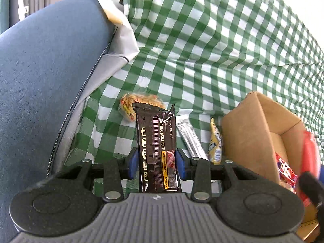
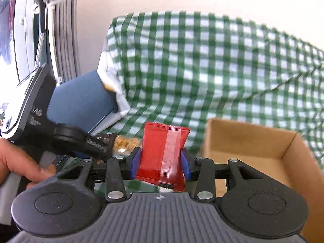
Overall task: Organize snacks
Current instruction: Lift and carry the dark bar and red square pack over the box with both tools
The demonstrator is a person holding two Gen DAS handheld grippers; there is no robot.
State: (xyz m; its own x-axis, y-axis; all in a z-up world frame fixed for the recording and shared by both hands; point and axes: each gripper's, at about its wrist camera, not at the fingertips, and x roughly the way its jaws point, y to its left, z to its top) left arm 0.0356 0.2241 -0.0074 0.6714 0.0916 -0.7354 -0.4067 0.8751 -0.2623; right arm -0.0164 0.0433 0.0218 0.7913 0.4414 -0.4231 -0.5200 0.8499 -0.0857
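Note:
My left gripper [image 1: 157, 163] is shut on a dark brown cracker packet [image 1: 157, 145] and holds it upright above the green checked cloth [image 1: 202, 50]. My right gripper [image 2: 160, 163] is shut on a red snack packet [image 2: 163, 154], just left of the open cardboard box [image 2: 253, 141]. The box also shows in the left wrist view [image 1: 247, 133] with a red and white packet [image 1: 286, 170] inside. On the cloth lie an orange peanut bag [image 1: 137, 103], a silver bar [image 1: 190, 137] and a yellow packet [image 1: 215, 141].
A blue cushion [image 1: 46, 70] with a grey zipped edge fills the left side. A white paper bag [image 1: 121, 32] lies behind it. The left gripper's body and the hand holding it [image 2: 18, 162] show at the left of the right wrist view.

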